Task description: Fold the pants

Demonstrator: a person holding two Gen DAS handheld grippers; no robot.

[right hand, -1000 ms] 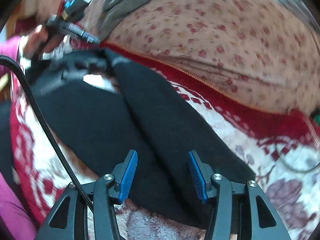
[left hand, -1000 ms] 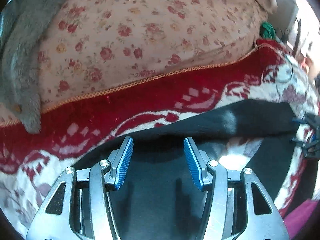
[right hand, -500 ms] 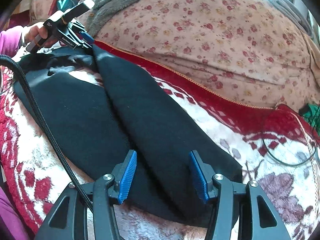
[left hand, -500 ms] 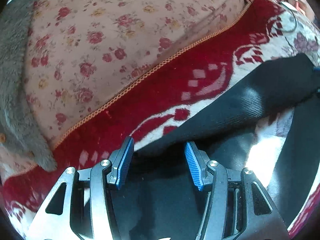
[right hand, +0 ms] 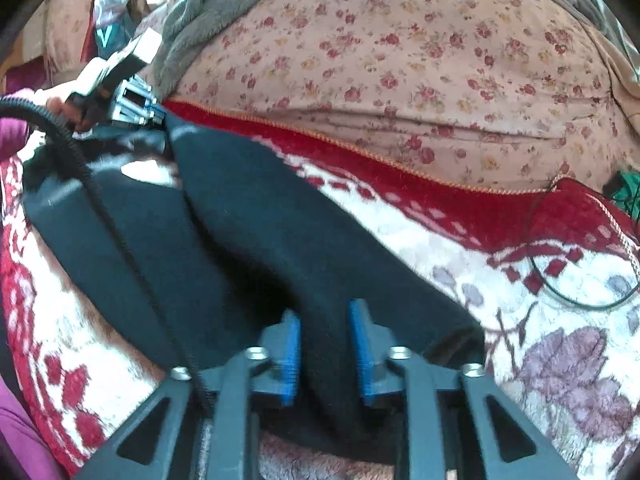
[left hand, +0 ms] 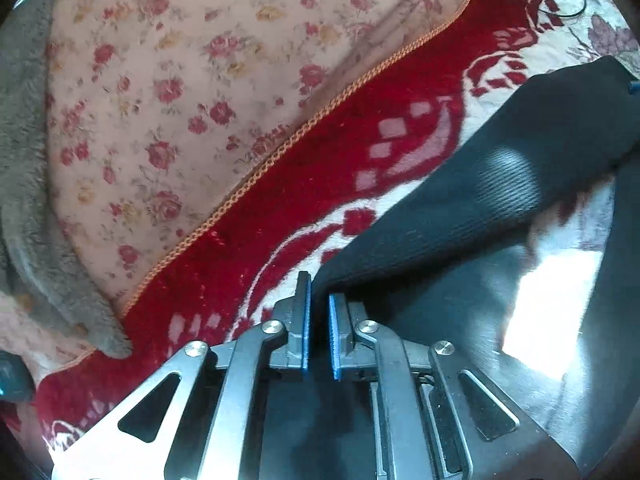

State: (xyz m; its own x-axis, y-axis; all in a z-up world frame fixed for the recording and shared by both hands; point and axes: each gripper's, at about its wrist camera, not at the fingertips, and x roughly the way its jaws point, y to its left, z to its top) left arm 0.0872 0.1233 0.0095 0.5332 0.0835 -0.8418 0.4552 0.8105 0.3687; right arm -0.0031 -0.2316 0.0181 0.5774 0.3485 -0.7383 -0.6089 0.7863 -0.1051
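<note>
Black pants [left hand: 480, 196] lie on a red and white patterned blanket [left hand: 304, 184], both legs running side by side in the right wrist view [right hand: 256, 216]. My left gripper [left hand: 319, 320] is shut on the edge of the pants at one end. It also shows far left in the right wrist view [right hand: 132, 92]. My right gripper [right hand: 324, 344] is closed around a raised fold of the pants at the other end, its blue pads [right hand: 292, 356] pressing the cloth.
A floral cushion [left hand: 208, 80] rises behind the blanket. A grey fleece throw [left hand: 28, 152] hangs over its left side. A thin black cable loop [right hand: 580, 272] lies on the blanket at right. A black cord [right hand: 100, 200] crosses the pants.
Both grippers have closed from open: the left on the pants' edge, the right on a fold of the pants. The left gripper has swung left along the pants.
</note>
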